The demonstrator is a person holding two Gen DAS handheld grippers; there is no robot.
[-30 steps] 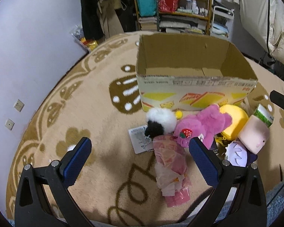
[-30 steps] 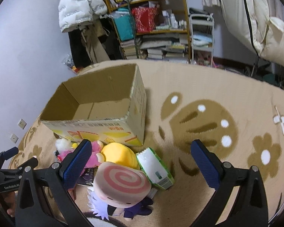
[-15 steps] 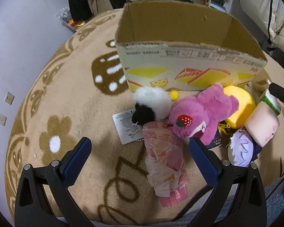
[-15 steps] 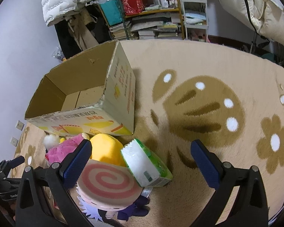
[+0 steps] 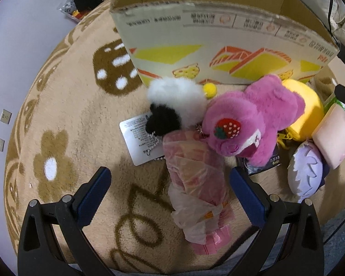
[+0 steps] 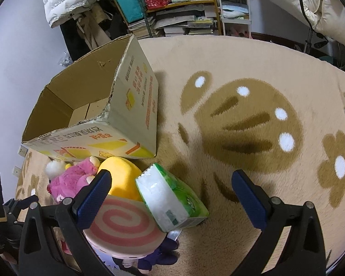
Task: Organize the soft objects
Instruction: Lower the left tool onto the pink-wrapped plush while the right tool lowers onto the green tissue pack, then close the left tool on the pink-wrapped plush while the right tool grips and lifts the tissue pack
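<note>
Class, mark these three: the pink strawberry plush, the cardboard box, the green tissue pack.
pink strawberry plush (image 5: 253, 119), left wrist view, on its furry body.
cardboard box (image 5: 195, 53), left wrist view, on its printed front wall.
green tissue pack (image 6: 172, 197), right wrist view, on its clear end.

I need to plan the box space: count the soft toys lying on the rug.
5, maybe more hidden: black-and-white plush beside pink bear, yellow plush behind it, swirl cushion nearer, purple-haired doll under it.
</note>
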